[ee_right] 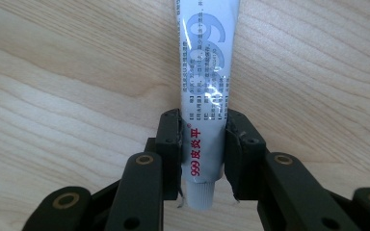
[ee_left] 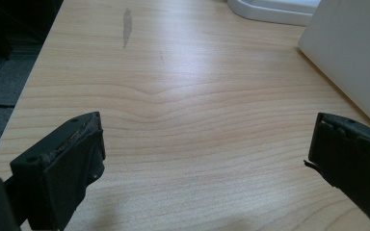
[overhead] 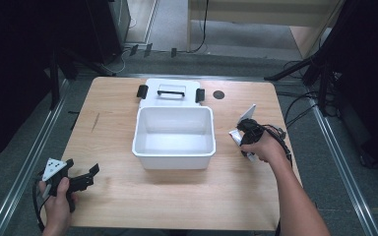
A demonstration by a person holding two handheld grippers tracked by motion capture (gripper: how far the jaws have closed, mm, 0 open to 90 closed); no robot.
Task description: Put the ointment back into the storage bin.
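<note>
Ointment tube (ee_right: 206,96), white with a large grey "999" and red print, sits clamped between the jaws of my right gripper (ee_right: 203,144); the pads press its sides just above the white cap, which points back toward the camera. In the high view I see that right gripper (overhead: 248,132) held by the right hand (overhead: 266,147) over the table (overhead: 177,201), just right of the white bin (overhead: 173,137), with the tube's flat end sticking up and away. The bin stands open near the table's middle, and its lid (overhead: 170,93) with black handle and latches lies flat just behind it, touching its far rim. My left gripper (overhead: 91,176) is near the front left corner, jaws spread wide over bare wood, holding nothing.
</note>
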